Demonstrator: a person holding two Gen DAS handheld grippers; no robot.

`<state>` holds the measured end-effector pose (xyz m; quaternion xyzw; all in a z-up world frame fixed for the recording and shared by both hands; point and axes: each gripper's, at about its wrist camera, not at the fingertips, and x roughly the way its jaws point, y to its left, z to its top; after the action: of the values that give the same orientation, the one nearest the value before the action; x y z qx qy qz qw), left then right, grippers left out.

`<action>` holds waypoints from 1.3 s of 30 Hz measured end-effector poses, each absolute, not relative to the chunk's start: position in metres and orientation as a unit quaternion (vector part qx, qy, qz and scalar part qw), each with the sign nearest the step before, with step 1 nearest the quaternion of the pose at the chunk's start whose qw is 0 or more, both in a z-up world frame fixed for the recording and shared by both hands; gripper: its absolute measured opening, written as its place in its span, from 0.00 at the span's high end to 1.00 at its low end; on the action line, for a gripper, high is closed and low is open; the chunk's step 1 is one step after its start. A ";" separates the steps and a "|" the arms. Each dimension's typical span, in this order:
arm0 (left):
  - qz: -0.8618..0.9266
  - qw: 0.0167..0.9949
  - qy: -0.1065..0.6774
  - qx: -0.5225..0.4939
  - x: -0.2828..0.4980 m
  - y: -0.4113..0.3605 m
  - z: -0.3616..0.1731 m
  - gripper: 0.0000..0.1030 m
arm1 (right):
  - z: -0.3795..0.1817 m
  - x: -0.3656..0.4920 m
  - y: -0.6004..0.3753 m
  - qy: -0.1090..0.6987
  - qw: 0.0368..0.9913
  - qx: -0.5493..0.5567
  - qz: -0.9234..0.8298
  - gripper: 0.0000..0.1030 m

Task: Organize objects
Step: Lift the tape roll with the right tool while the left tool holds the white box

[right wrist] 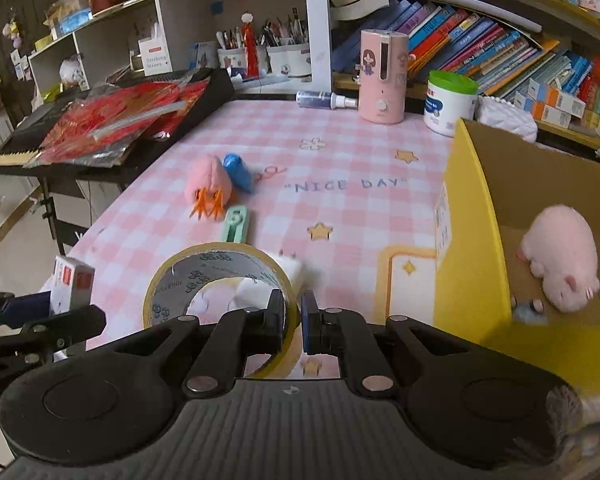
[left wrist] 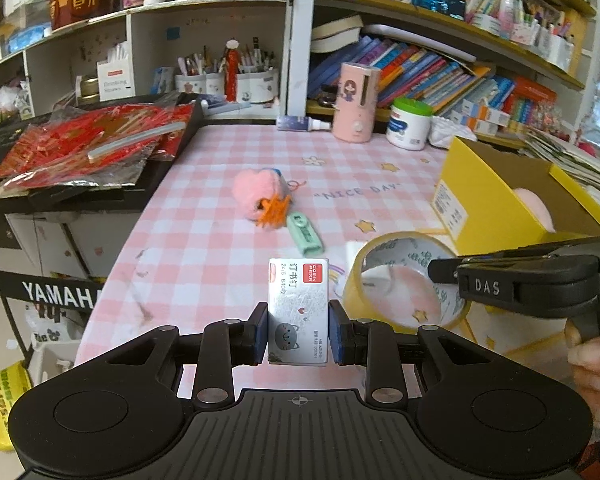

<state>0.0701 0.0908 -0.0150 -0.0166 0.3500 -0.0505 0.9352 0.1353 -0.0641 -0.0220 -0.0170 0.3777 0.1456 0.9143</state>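
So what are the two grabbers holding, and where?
Left hand-held gripper: staple box, by its sides. Right hand-held gripper: tape roll, by its wall.

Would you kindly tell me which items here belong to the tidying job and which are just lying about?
Job: staple box in left gripper; tape roll in right gripper; yellow box; plush toy; green cutter.
Lying about: humidifier; jar; spray bottle; books.
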 end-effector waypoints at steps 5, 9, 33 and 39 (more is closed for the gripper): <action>-0.071 0.933 0.353 -0.009 0.050 0.085 -0.016 0.73 | -0.026 0.103 -0.069 0.386 0.913 -0.016 0.133 0.92; -0.088 0.932 0.352 0.000 0.033 0.079 -0.016 0.73 | -0.027 0.080 -0.078 0.388 0.915 -0.004 0.114 0.92; -0.225 0.908 0.350 0.055 -0.021 0.014 -0.023 0.73 | -0.038 -0.030 -0.152 0.403 0.913 0.062 -0.021 0.92; -0.255 0.900 0.346 0.063 -0.021 -0.006 -0.022 0.73 | -0.035 -0.046 -0.173 0.399 0.912 0.075 -0.061 0.92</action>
<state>-0.0207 -0.0055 -0.0224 0.0634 0.3462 -0.2555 0.9005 -0.0455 -0.1730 -0.0355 0.0751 0.3985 -0.0605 0.9121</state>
